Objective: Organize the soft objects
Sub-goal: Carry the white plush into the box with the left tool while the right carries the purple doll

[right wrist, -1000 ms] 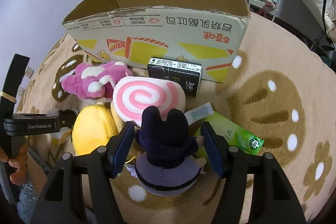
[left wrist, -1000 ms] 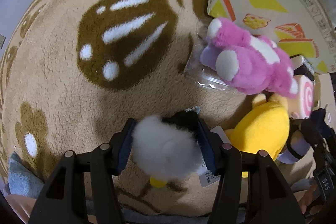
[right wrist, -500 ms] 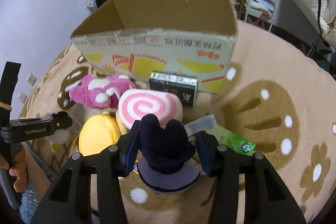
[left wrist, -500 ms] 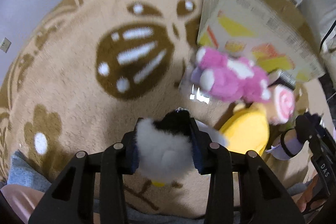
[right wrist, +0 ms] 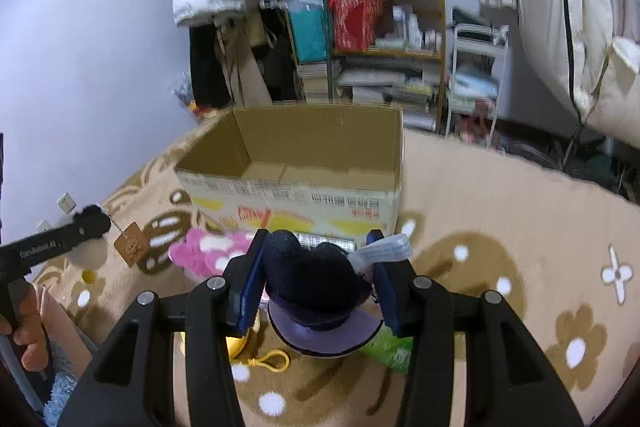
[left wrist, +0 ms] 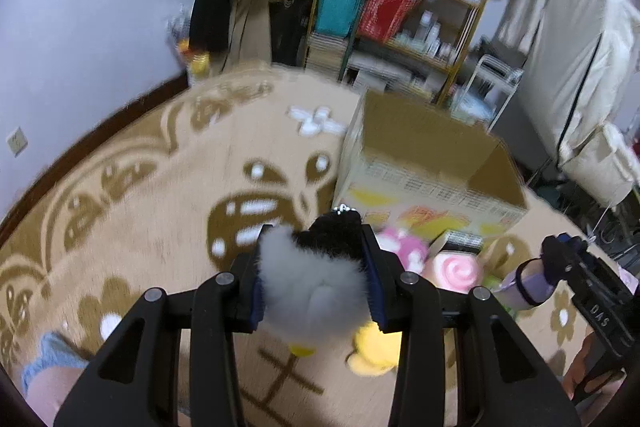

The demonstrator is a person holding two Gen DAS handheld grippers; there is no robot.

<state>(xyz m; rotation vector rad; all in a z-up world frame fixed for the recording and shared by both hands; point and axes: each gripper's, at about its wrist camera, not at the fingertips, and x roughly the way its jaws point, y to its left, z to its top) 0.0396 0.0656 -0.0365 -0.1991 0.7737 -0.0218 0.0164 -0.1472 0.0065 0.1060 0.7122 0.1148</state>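
Soft toys are the job here, and two are already off the rug: the left gripper [left wrist: 316, 279] is clamped on a fluffy white-and-black plush [left wrist: 312, 283], and the right gripper [right wrist: 316, 279] is clamped on a dark navy plush with a lilac skirt [right wrist: 320, 299]. Both toys bulge between the pads, so the grips look secure. The open cardboard box [right wrist: 296, 187] stands just ahead on the patterned rug [right wrist: 500, 211], its mouth facing up and, as far as the view shows, empty.

To do this step well, carry each toy clear above the near rim before letting go, so nothing catches on the cardboard edge. Take one hand in at a time; both grippers crowding the opening invites a knock. Mind the dangling bits: the paper tag [right wrist: 384, 247] on the navy plush, and what seems to be a small chain on the white one, though blur makes that uncertain. Release low inside the box. The pink plush [right wrist: 204, 251] and the pink swirl cushion [left wrist: 456, 273] lie by the box front.
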